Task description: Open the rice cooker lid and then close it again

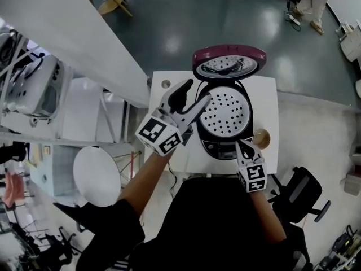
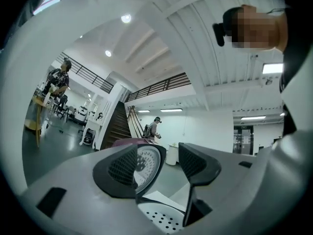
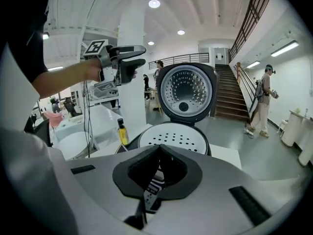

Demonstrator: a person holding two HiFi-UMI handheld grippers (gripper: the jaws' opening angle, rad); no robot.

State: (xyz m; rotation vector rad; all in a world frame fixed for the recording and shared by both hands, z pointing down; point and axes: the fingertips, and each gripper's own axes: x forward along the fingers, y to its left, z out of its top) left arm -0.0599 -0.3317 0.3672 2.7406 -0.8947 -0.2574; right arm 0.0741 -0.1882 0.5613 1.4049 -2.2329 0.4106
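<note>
Half the job looks done: the rice cooker (image 1: 225, 123) sits with its maroon lid (image 1: 228, 62) swung fully up, the inner plate facing you, and a white perforated tray (image 3: 173, 137) exposed in the pot. Closing is what remains, and nothing yet presses on the lid.

Your left gripper (image 1: 196, 93) is raised, jaws apart with nothing between them. The lid stands ahead of its tips and clear of them (seen through the gap, not within it), and the tray lies below and ahead. Your right gripper (image 1: 243, 147) has its jaws drawn together on nothing. Its tips point down at the cooker's front control panel, just ahead of them, though I cannot tell whether they touch it. The pot and raised lid lie beyond.

As for writing, no brand can be read. The panel shows small print, too fine to make out. A yellow bottle (image 3: 122, 131), ahead and left of the right gripper, shows no readable label. The gripper cubes bear only black-and-white square markers.
</note>
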